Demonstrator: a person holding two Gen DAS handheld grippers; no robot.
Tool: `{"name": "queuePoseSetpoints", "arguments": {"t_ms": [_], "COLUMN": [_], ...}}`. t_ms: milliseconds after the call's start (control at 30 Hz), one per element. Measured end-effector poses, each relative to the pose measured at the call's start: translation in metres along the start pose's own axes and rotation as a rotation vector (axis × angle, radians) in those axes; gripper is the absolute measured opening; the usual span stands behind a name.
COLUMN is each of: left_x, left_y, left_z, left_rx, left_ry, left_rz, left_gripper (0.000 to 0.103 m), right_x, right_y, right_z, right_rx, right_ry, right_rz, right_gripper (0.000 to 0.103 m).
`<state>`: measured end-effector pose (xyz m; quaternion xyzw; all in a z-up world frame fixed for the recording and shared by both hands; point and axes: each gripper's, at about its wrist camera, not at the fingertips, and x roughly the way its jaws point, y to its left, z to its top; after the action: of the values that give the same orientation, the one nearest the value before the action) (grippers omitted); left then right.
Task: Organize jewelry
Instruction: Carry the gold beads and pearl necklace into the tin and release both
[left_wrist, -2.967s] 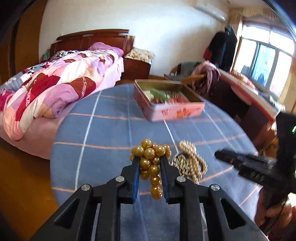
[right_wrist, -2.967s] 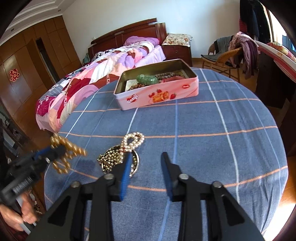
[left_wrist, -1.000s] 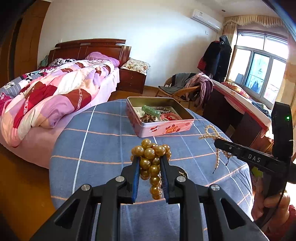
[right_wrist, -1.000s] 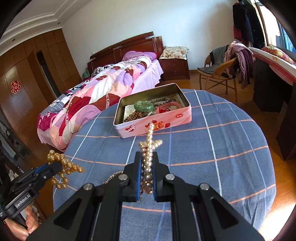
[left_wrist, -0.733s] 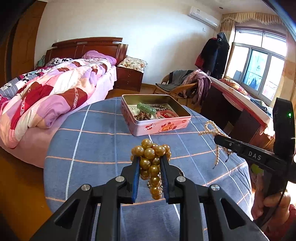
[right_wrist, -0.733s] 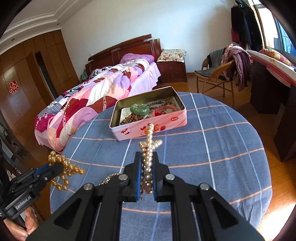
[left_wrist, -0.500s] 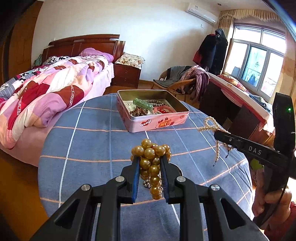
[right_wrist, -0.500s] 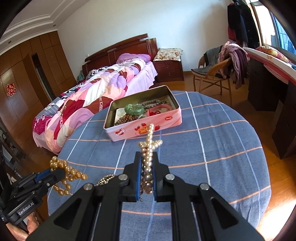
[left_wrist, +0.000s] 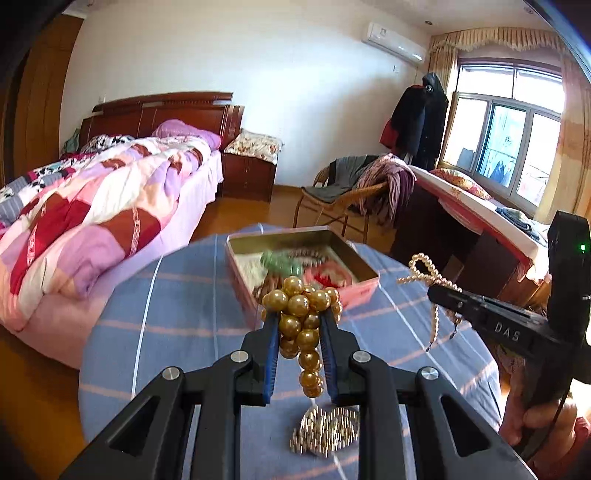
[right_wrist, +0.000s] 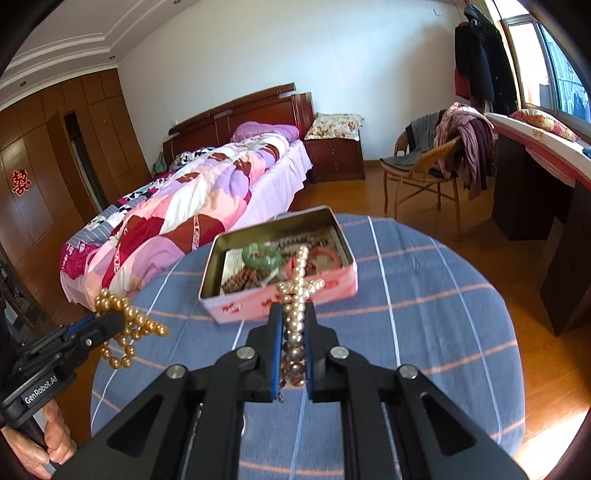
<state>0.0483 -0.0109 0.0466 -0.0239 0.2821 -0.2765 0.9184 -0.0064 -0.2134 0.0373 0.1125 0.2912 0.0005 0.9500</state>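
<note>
Gold beads (left_wrist: 299, 321), one strand, clamped in left gripper (left_wrist: 297, 328), frame centre. Pearl strand (right_wrist: 295, 310), one, pinched in right gripper (right_wrist: 291, 332). One tin (right_wrist: 280, 295) beyond; contents blurred. Third chain (left_wrist: 327, 430) on table (left_wrist: 177, 295), partly hidden, lower centre.

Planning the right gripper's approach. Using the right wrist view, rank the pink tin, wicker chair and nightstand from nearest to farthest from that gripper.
From the right gripper:
1. Pink tin, straight ahead on the table.
2. Wicker chair, ahead to the right, on the floor.
3. Nightstand, by the far wall beside the bed.
</note>
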Motion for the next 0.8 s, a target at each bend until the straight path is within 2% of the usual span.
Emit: {"name": "queuePoseSetpoints", "arguments": {"t_ms": [133,433,800], "left_x": [0.012,0.059,0.124], "left_y": [0.002,0.007,0.017], "left_z": [0.015,0.036,0.047], "left_rx": [-0.019,-0.014,-0.046], "left_ry": [-0.032,-0.039,0.006], "left_rz": [-0.024,-0.009,-0.010], "left_gripper": [0.021,0.021,0.021], "right_x": [0.010,0.047,0.103], "right_y": [0.004,0.003,-0.003], "right_z": [0.015,0.037,0.052], "right_rx": [-0.016,-0.018,-0.022], "right_ry": [-0.029,-0.051,-0.046], "right_rz": [-0.007,-0.024,-0.051], "right_gripper": [0.013,0.013,0.013]}}
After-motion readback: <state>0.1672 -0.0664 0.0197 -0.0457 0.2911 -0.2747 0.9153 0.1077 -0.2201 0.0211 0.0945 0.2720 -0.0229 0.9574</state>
